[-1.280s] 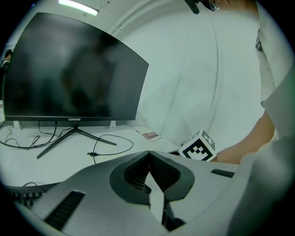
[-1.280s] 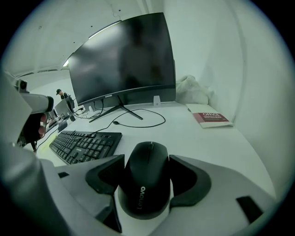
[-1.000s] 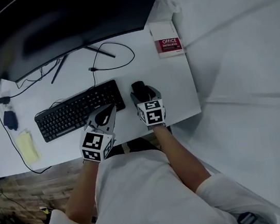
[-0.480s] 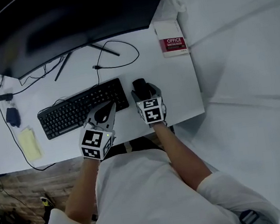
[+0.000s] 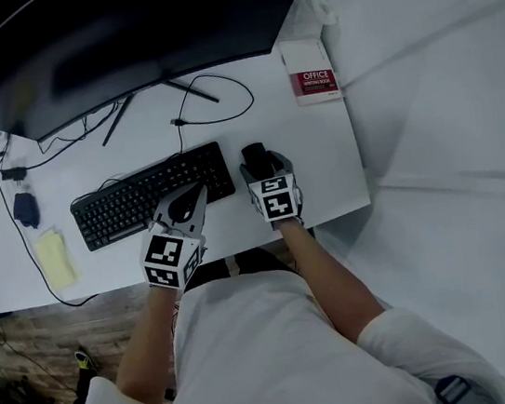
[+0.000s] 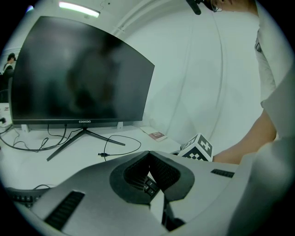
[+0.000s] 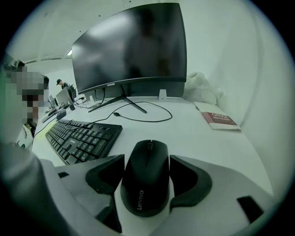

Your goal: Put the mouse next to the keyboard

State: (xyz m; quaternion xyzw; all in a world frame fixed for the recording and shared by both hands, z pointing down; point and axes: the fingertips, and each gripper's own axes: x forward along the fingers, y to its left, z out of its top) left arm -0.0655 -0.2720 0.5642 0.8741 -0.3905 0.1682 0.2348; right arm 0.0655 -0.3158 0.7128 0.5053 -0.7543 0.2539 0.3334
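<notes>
Black Lenovo mouse (image 7: 145,189): on white desk (image 5: 323,167), just beside black keyboard (image 7: 83,138). Right gripper (image 7: 146,156): seemingly clamped on it. Left gripper (image 6: 149,154): jaws together, empty. Step judged: placement; next, release.

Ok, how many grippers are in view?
2. The left gripper is over the keyboard's near edge; the right gripper holds the mouse beside the keyboard.

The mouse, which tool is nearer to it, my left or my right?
Right. The right tool has the mouse between its jaws. The left tool, shut, sits to the mouse's left, over the near edge of the keyboard.
</notes>
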